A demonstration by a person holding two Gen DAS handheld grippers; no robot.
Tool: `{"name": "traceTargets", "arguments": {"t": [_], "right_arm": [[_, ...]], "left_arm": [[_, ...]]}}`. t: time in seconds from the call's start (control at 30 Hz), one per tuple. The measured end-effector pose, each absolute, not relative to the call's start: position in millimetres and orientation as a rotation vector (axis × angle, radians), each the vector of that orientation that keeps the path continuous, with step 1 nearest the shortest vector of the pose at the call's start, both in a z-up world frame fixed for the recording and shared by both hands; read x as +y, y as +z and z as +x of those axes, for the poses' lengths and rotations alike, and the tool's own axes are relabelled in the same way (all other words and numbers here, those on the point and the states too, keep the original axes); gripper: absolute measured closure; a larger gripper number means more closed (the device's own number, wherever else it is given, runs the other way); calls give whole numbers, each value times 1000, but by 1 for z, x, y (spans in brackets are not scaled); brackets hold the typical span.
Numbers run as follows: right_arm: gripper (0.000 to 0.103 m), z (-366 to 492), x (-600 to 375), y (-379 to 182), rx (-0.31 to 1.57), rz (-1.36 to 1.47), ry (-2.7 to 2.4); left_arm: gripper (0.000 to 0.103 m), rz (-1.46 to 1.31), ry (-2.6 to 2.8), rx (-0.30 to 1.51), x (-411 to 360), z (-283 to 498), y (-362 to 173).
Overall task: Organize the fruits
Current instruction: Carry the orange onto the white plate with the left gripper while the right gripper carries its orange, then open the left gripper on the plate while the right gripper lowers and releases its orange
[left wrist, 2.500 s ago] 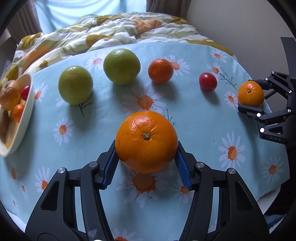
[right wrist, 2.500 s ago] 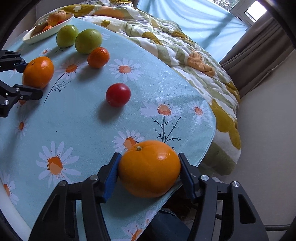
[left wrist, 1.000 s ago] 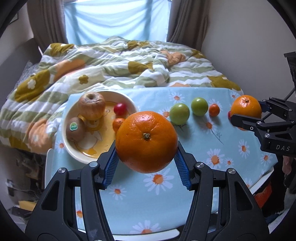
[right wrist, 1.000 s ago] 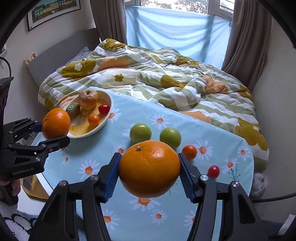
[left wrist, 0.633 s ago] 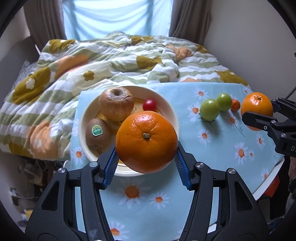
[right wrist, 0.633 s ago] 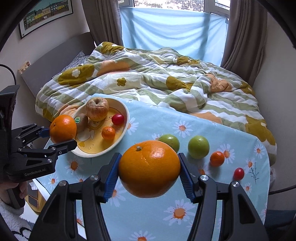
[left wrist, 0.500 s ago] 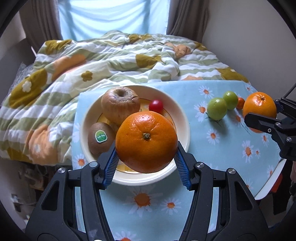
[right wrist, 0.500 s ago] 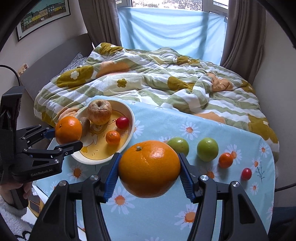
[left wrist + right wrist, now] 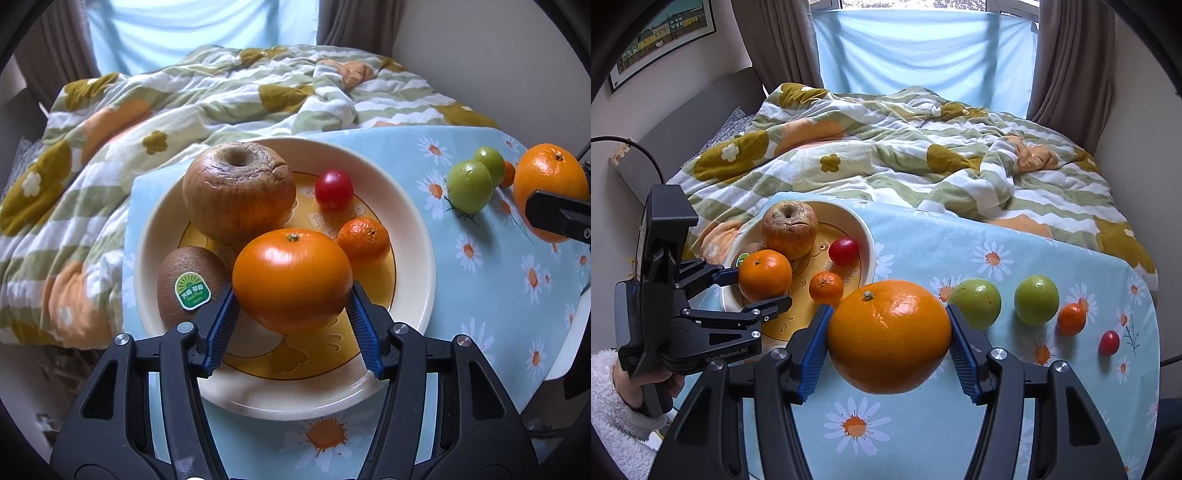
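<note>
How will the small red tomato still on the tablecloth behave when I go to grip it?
The red tomato looks round and glossy, so it will probably roll or slip. It is much smaller than the green fruits, so centre it carefully. Likely thin-skinned; squeeze lightly.

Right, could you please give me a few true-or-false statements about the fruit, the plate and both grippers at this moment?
1. The left gripper holds an orange over the plate. True.
2. The right gripper is empty. False: it grips another orange.
3. A stickered kiwi lies on the plate. True.
4. Both green fruits are on the plate. False: they sit on the tablecloth.
5. A wrinkled apple is on the plate. True.
</note>
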State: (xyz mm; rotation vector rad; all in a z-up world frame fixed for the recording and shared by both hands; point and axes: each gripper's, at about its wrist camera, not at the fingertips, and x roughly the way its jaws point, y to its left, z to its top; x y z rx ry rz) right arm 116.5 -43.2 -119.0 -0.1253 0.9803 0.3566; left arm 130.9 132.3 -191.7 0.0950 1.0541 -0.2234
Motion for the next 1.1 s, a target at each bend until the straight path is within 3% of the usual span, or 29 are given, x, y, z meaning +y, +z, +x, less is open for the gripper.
{"name": "traceTargets", "arguments": {"t": [0.07, 0.1, 0.13, 0.57, 1.1], "right_arm": [[47, 119, -46, -119, 983, -125, 352], [47, 121, -47, -119, 984, -122, 350], [47, 122, -48, -117, 983, -118, 349], [47, 128, -30, -109, 978, -140, 451], [47, 134, 40, -162, 1041, -167, 660]], "left_arm": [[23, 84, -239, 1045, 131, 130, -189], [7, 74, -249, 1035, 131, 130, -186], [0, 71, -249, 1020, 130, 128, -182], [0, 30, -170, 1018, 149, 96, -160], [0, -39, -82, 1062, 168, 54, -167]]}}
